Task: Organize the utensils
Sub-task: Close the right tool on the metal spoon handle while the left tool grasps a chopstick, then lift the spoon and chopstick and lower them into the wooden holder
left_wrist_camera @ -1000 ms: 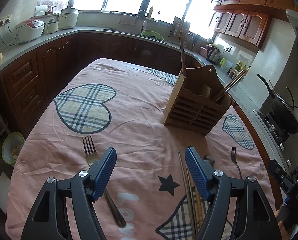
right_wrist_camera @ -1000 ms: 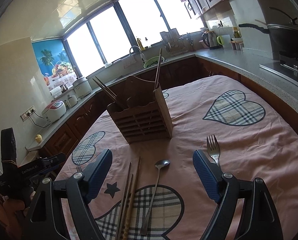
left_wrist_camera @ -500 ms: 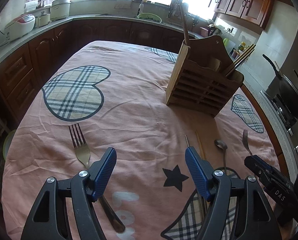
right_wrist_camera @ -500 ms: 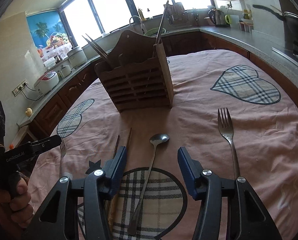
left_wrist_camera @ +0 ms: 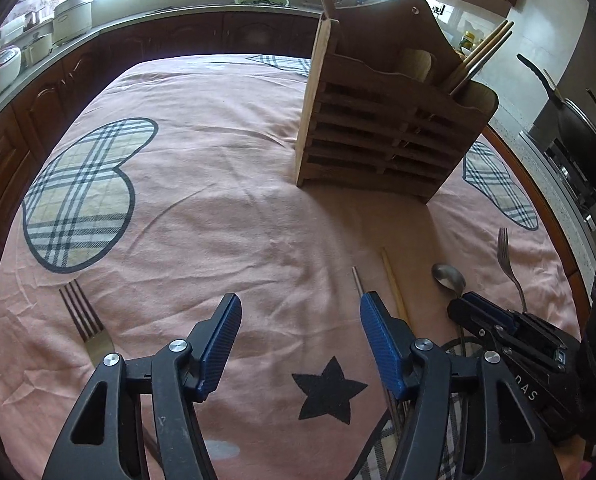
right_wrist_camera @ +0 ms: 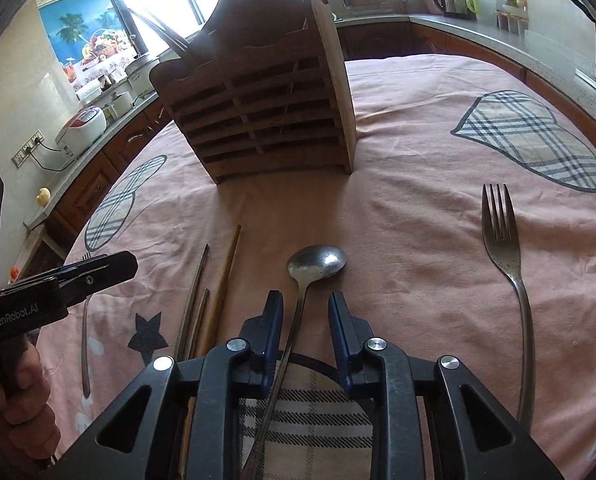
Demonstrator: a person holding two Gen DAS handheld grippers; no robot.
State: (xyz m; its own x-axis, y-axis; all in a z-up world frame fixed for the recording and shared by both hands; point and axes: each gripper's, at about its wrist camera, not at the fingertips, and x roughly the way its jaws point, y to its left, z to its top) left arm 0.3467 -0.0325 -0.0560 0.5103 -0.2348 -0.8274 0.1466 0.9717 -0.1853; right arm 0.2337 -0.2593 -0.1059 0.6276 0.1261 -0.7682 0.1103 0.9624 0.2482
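While the right gripper [right_wrist_camera: 304, 312] straddles the long-handled steel spoon [right_wrist_camera: 316, 262] lying on the pink heart-print cloth [right_wrist_camera: 418, 160] of the worktop, fingers narrowed but not pinching it, the left gripper [left_wrist_camera: 300, 316], marked "GenRobot.AI", hovers with fingers spread. Farther off stands a slatted wooden utensil holder [right_wrist_camera: 266, 108]; a steel fork [right_wrist_camera: 506, 256] lies right.

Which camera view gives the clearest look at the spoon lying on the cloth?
The right wrist view: the spoon lies centred, its bowl clear and its handle running between the right gripper's open fingers. The left wrist view shows only the bowl at the right edge; the gripper hides the handle.
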